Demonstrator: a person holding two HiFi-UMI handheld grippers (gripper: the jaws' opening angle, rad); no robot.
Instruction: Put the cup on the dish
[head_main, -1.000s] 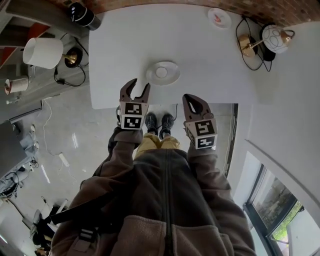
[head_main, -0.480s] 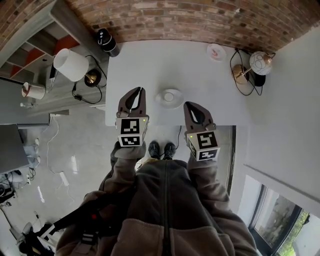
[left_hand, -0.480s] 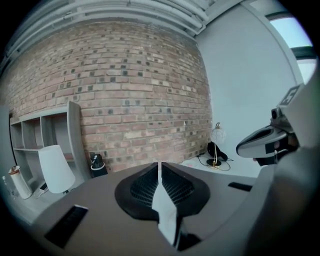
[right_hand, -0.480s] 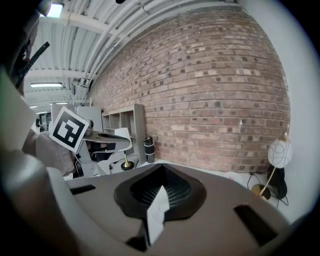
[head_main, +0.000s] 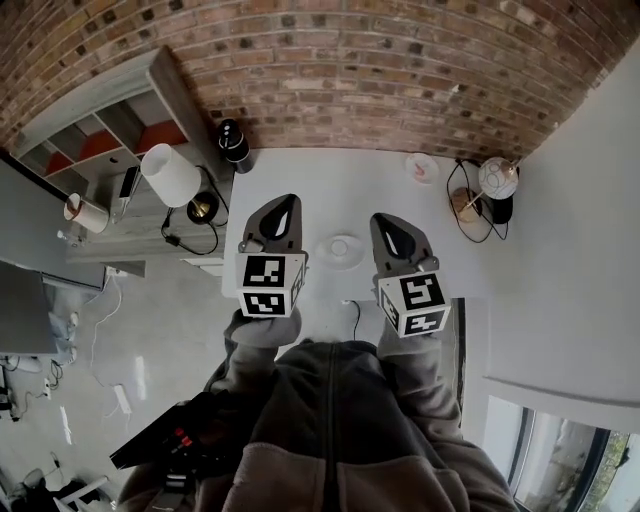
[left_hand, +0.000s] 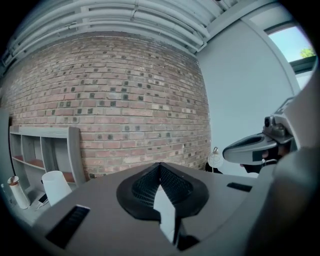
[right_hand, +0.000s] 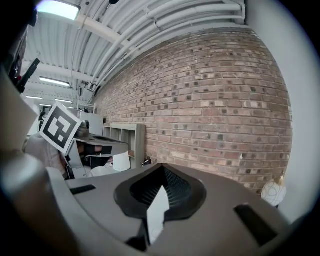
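Both the left gripper (head_main: 289, 200) and the right gripper (head_main: 384, 218) had their fingers closed and empty over the near counter (head_main: 330, 190), with the dish (head_main: 326, 251) between them, so reaching unopened toward the probable cup (head_main: 421, 167) at the far right could, I think, knock it away.

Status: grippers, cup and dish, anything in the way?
Left gripper shut, empty. Right gripper shut, empty. Dish on white table between them, untouched; cup not clearly made out from here. Nothing in the way.
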